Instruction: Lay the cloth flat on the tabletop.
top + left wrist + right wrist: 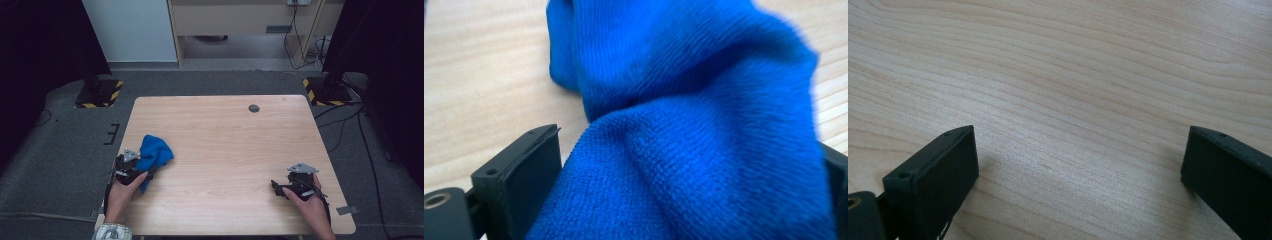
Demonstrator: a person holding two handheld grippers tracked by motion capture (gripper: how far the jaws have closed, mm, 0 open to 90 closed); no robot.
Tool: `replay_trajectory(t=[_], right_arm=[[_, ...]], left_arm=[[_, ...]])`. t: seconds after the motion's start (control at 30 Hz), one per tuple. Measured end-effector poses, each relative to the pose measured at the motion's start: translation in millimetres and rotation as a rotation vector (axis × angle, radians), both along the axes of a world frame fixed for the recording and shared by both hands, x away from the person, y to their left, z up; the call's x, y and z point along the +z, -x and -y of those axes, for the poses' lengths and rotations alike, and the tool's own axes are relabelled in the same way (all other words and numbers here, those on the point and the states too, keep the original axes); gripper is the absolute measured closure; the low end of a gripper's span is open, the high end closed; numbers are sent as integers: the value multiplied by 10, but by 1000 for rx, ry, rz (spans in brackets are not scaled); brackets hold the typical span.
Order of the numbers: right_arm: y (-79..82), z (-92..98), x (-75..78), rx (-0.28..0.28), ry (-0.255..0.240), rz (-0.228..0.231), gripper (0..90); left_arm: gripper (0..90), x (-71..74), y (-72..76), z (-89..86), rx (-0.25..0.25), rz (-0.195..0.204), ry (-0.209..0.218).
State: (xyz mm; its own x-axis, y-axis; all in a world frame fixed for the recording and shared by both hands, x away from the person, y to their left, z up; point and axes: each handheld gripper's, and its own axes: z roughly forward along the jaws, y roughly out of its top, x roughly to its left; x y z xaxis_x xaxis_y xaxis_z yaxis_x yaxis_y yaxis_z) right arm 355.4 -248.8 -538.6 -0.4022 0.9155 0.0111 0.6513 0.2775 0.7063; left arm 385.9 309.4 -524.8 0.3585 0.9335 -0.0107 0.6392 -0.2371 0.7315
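Blue soft microfibre cloth (154, 154) lies bunched at the near left of the light wooden table (225, 145), one fold clamped between the jaws of the left gripper (684, 190), probably to lift it; the right gripper (1078, 170) rests near right, jaws apart, free to help

The high view looks down on the table (225, 140); both gripper views skim its wood closely.

Crumpled blue microfibre cloth (154, 153) on light wooden table (225, 145), at 9 o'clock near the edge. Small round dark grommet (254, 108) at 12–1 o'clock, well apart.
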Motion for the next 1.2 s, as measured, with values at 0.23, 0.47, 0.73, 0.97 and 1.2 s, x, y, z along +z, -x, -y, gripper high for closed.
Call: replay_trajectory(t=[0.23,0.47,0.73,0.97,1.2], right_arm=[[-1,0,-1,1,1,1,20],[-1,1,-1,2,1,0,20],[-1,0,0,2,1,0,20],[0,-1,0,0,1,0,20],[3,-7,1,1,0,-1,20]], left_arm=[[79,-62,-20,-11,6,-31,9],[312,-52,-8,40,-34,-20,-26],[643,55,66,14,-66,2,17],[613,241,192,91,-78,67,32],[565,346,205,149,-81,138,63]])
